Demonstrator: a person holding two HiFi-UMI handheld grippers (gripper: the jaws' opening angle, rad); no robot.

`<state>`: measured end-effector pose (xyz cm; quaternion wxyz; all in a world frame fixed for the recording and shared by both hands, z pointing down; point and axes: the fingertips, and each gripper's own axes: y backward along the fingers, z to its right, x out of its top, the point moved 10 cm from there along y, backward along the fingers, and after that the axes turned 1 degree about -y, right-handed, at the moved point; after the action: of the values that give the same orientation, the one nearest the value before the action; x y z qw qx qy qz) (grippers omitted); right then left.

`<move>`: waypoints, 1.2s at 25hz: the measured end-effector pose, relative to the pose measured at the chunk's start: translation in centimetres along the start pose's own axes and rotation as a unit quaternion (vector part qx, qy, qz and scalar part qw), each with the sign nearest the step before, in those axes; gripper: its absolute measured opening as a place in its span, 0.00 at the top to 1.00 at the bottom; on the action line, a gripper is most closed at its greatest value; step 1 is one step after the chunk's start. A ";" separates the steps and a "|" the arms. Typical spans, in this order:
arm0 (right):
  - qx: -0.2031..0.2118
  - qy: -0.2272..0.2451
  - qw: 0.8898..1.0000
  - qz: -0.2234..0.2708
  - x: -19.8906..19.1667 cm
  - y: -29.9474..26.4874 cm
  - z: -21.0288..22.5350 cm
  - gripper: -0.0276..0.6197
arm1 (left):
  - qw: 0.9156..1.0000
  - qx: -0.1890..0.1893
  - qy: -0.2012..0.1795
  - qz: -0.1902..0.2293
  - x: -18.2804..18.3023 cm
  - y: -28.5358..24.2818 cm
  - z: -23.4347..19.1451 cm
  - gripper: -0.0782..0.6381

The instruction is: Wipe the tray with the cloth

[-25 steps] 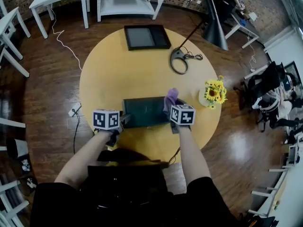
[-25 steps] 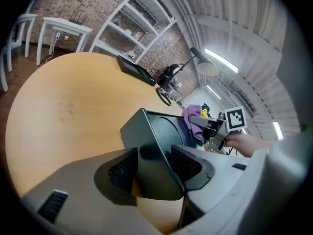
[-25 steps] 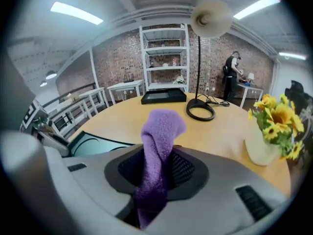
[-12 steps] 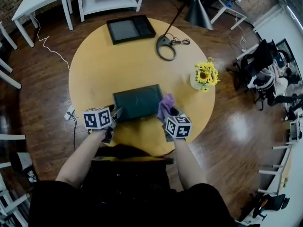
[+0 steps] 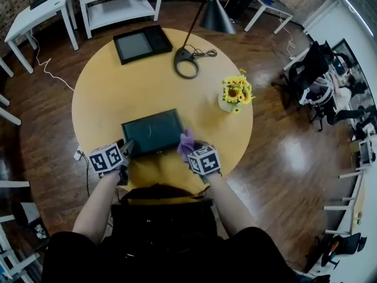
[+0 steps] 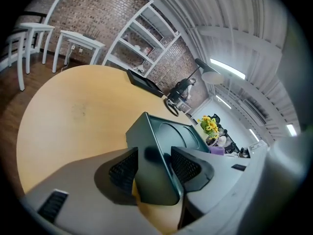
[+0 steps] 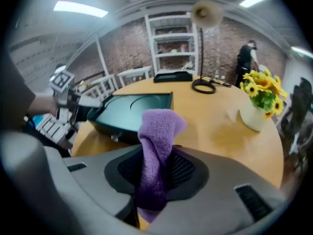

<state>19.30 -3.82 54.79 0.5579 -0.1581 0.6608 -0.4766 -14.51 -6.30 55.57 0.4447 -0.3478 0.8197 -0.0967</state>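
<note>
We list: tray [image 5: 152,131], by the round table's [image 5: 118,81] near edge, long axis along that edge. Left gripper [image 6: 154,168] clamps its corner. Right gripper [image 7: 155,168] pinches purple cloth [image 7: 157,129].

Head view: the marker cube of the left gripper [image 5: 126,149] is covering most of its jaws, which are covering the near-left corner of the tray [image 5: 152,128]. The right gripper [image 5: 191,153] is hiding the lower end of the cloth [image 5: 186,141].

Right gripper view: the cloth [image 7: 157,146] is screening part of the tray's [image 7: 132,109] near rim.
</note>
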 end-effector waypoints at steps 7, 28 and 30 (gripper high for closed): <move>-0.047 0.040 0.998 0.023 -0.4 6.0 5.3 0.78 | 0.989 0.000 -0.043 0.144 3.8 4.0 4.3 0.69; 0.018 -0.103 0.966 0.239 1.4 15.2 11.1 0.64 | 0.955 -0.120 -0.122 0.240 6.9 9.9 13.1 0.73; 0.018 -0.123 0.949 0.288 1.8 16.8 11.2 0.71 | 0.950 -0.127 -0.130 0.254 7.4 10.2 13.3 0.76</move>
<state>34.08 -1.92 41.04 0.7514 -0.0079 0.5954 -0.2842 -11.58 -1.56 38.12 0.5099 -0.1909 0.8214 0.1703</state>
